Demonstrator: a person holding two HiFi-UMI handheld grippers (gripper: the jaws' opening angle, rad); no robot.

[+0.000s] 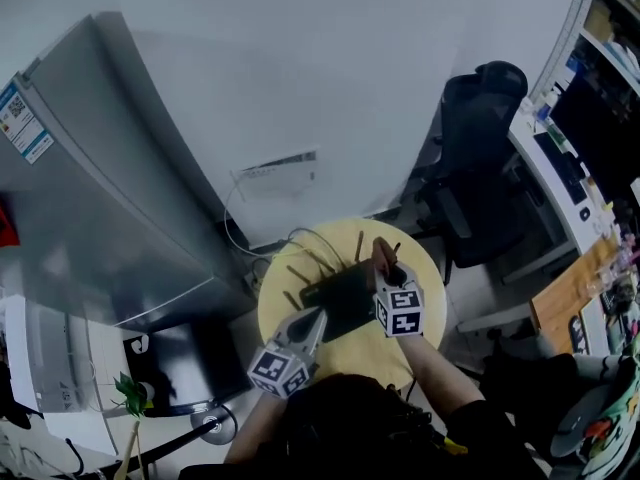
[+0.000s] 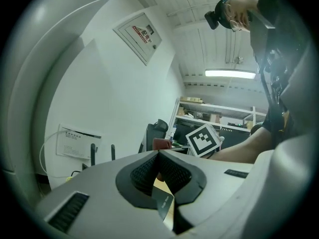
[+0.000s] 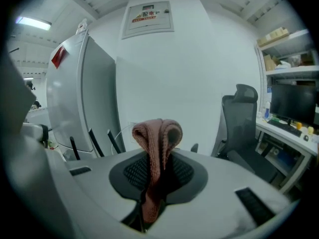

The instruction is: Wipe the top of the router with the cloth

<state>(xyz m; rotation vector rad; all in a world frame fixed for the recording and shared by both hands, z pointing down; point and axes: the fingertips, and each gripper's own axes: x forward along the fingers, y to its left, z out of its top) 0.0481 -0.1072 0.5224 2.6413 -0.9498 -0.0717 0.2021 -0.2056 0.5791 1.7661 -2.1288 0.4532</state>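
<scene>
Between my right tool's [image 3: 159,159] jaws the pink knitted cloth [image 3: 158,138] is clamped; my left tool [image 2: 159,157] pinches the flat black router's [image 2: 163,204] edge. A black office chair [image 3: 243,126] stands beyond the right tool.

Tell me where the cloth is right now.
The cloth is pinched in the right hand-held gripper, at the router's far right corner on the round yellow table.

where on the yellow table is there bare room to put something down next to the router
Bare table shows right of the right tool, out to the rim, and along the near edge between it and the left tool. The router fills the middle; its antennas and a cable crowd the far left.
</scene>
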